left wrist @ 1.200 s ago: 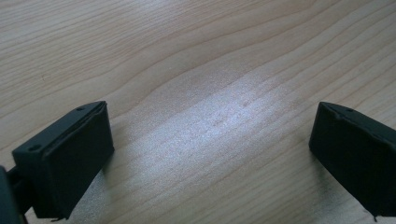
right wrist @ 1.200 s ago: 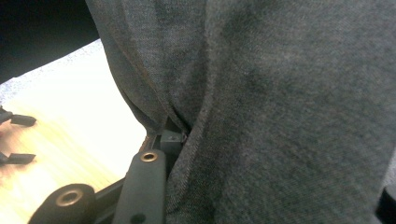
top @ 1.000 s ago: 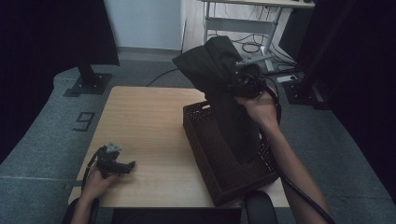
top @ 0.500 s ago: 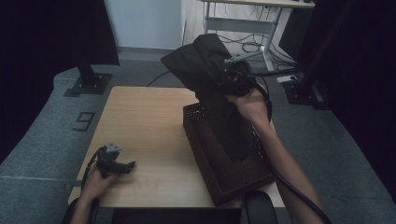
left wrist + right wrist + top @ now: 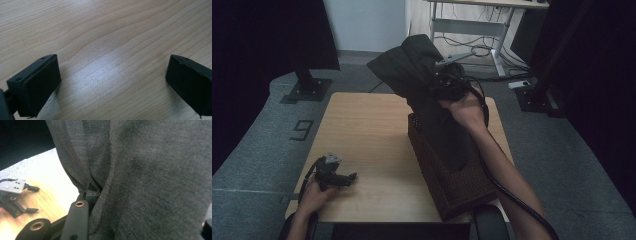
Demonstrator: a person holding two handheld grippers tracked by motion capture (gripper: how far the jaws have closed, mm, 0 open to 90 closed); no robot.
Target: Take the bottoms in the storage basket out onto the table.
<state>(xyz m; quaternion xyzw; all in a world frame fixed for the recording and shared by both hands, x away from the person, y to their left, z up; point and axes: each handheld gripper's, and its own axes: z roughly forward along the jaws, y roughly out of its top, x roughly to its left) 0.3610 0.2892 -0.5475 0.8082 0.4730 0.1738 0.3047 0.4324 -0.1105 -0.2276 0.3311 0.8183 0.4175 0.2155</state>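
A dark grey garment hangs bunched above the table, its lower end trailing down into a dark woven basket on the table's right side. My right gripper is shut on the garment's upper part, held up over the basket's far end. In the right gripper view the cloth drapes over the jaws, and one black finger shows at its edge. My left gripper rests on the wooden table near the front left corner. Its jaws stand wide open with bare wood between them.
The basket takes up the table's right third. Grey carpet surrounds the table, with a black stand base at the far left and a desk frame with cables behind. My left gripper also appears far off in the right gripper view.
My right gripper has carried the garment to the left and slightly up, so the cloth now hangs more over the table's middle. The left gripper has stayed put.
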